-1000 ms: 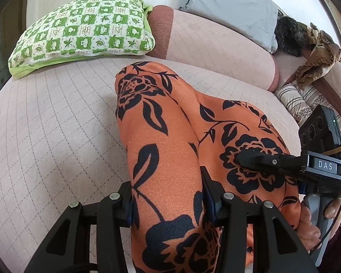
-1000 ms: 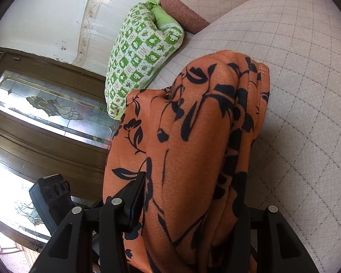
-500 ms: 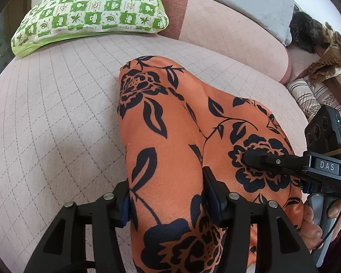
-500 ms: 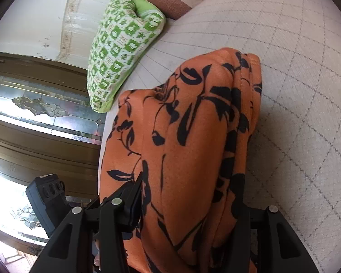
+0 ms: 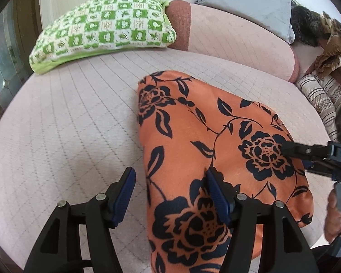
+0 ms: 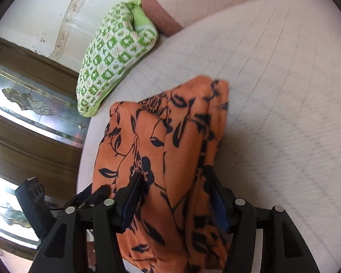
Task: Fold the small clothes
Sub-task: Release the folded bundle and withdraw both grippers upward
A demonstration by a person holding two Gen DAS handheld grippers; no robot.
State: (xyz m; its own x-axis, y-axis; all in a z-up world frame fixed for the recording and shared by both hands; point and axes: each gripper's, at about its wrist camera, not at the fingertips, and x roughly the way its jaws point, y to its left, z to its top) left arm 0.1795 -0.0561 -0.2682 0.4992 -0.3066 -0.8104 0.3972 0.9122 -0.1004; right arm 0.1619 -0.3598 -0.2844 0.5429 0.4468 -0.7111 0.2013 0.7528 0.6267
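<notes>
My left gripper [image 5: 170, 195] just let go, jaws spread, its left pad clear of the orange floral garment [image 5: 216, 159] lying folded on the quilted bed [image 5: 68, 125]. My right gripper [image 6: 175, 195] has been opening too; blur and draped cloth hide whether its pads touch.

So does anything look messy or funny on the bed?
Nothing is spilled or broken. The orange flowered cloth is bunched in a lumpy fold, not flat, on the quilted bed cover. The left gripper has just been opening; its left pad stands clear of the cloth.
</notes>
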